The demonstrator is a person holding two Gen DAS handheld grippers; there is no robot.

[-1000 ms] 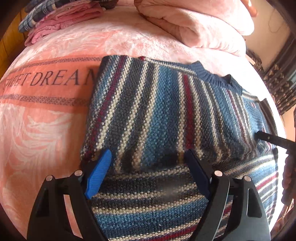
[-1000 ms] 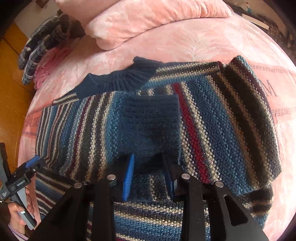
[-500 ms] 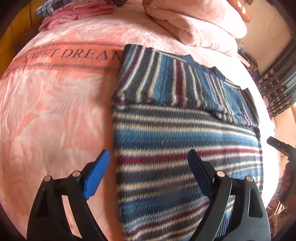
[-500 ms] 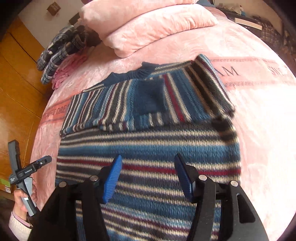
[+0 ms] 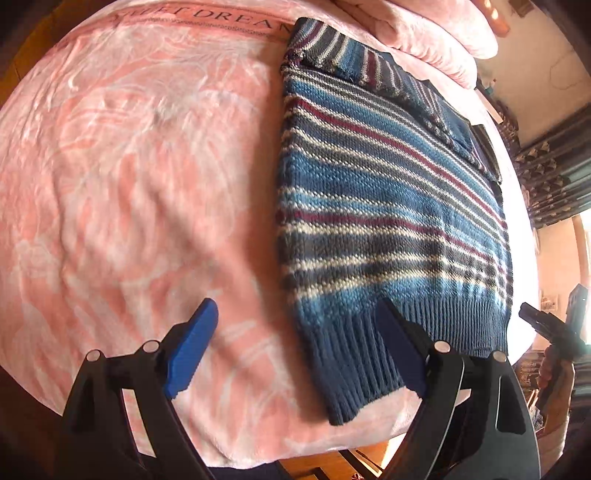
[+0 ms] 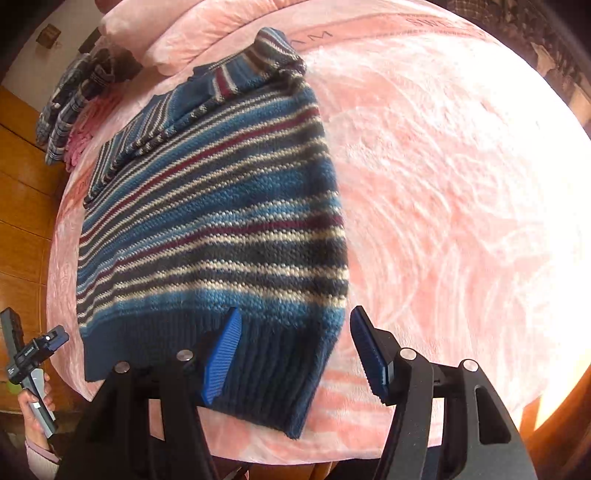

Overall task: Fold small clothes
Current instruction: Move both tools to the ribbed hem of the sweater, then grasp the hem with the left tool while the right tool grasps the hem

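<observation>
Sweater: a striped knit sweater in blue, cream, grey and maroon lies flat on the bed, its sleeves folded in across the upper part near the collar; we see its ribbed navy hem nearest both cameras, close to the bed's front edge.
Bed cover: a pink plush blanket with a pale swirl pattern and a printed band of lettering at the far side carries the sweater.
Left tool: the left gripper has its blue-padded fingers spread wide with nothing between them; we see one finger over bare blanket and the other over the hem's left corner, and we cannot tell whether it touches the knit.
Right tool: the right gripper is likewise spread and holds nothing; its left finger sits over the ribbed hem, its right finger over the blanket just beside the sweater's edge.
Person: from the right wrist view we see a hand in a pink cuff gripping the other tool's handle at the lower left.
Background: pink pillows lie beyond the collar, with folded plaid and pink clothes stacked at the bed's far corner, above a wooden floor.
</observation>
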